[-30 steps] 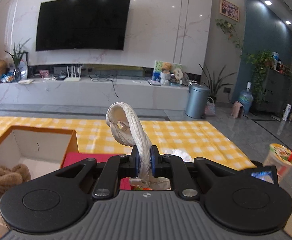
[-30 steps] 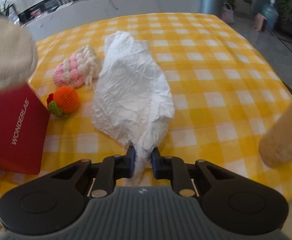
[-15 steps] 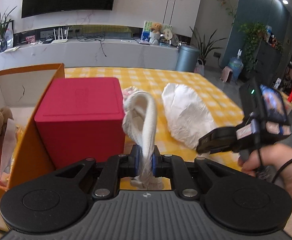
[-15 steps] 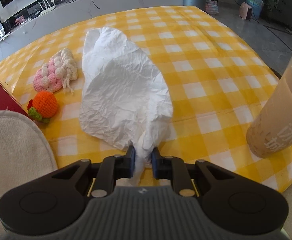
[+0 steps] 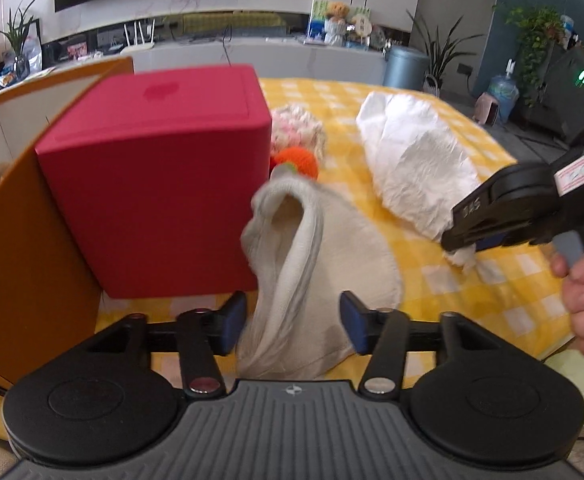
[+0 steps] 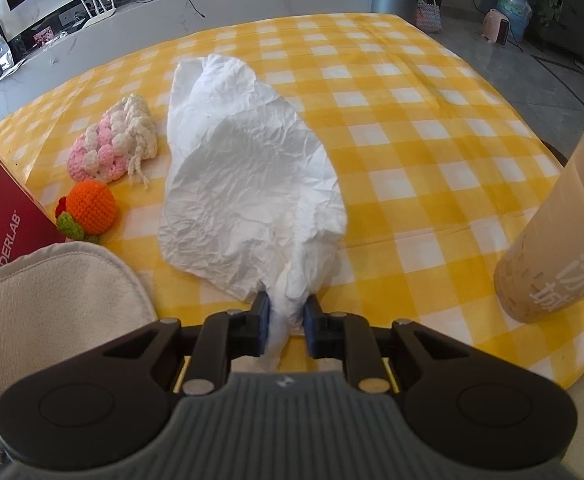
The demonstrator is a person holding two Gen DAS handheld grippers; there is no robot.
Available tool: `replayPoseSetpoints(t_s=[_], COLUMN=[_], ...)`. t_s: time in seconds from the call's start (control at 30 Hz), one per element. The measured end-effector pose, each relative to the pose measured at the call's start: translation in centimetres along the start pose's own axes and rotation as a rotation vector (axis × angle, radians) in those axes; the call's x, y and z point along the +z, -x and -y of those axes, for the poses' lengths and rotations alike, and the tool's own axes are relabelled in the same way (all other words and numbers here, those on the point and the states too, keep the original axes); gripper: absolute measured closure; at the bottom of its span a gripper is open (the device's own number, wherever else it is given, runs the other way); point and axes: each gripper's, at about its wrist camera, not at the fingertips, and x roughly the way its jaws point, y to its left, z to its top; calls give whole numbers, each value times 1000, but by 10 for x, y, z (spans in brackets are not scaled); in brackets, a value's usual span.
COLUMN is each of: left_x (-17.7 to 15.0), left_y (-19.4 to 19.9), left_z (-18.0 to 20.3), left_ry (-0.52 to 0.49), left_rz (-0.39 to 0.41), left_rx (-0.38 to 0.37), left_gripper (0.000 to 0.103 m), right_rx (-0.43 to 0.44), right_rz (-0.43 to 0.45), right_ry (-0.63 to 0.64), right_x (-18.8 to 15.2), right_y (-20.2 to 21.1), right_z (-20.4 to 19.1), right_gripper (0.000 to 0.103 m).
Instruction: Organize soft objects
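Note:
My left gripper (image 5: 293,322) is open; a beige cloth pad (image 5: 327,256) lies between its jaws on the yellow checked table, also seen at the lower left of the right wrist view (image 6: 52,296). My right gripper (image 6: 286,322) is shut on the near end of a crumpled white tissue (image 6: 244,184), which lies spread on the table; in the left wrist view the tissue (image 5: 411,160) and right gripper (image 5: 457,240) sit to the right. An orange knitted fruit (image 6: 92,206) and a pink-white knitted toy (image 6: 116,144) lie left of the tissue.
A red box (image 5: 156,176) stands just left of the cloth, against an orange cardboard box (image 5: 32,240). A tall milk-tea cup (image 6: 559,240) stands at the table's right front edge. The yellow checked tablecloth (image 6: 411,120) stretches behind.
My left gripper lowered the beige cloth onto the table beside the red box and opened, letting it go. The right gripper stays shut on the tissue.

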Motion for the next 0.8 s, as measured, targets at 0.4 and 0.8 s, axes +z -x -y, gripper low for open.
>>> replayPoseSetpoints(t_s=[0.4, 0.8], left_x=[-9, 7], left_y=[10, 48], left_z=[-4, 12], left_ry=[-10, -73], left_rz=[34, 177], left_rx=[-13, -61], left_gripper=[92, 93], right_rx=[-5, 65], right_rz=[0, 85], right_ry=[15, 29], right_x=[1, 2], right_y=[0, 26], right_z=[-1, -7], right_gripper=[86, 89])
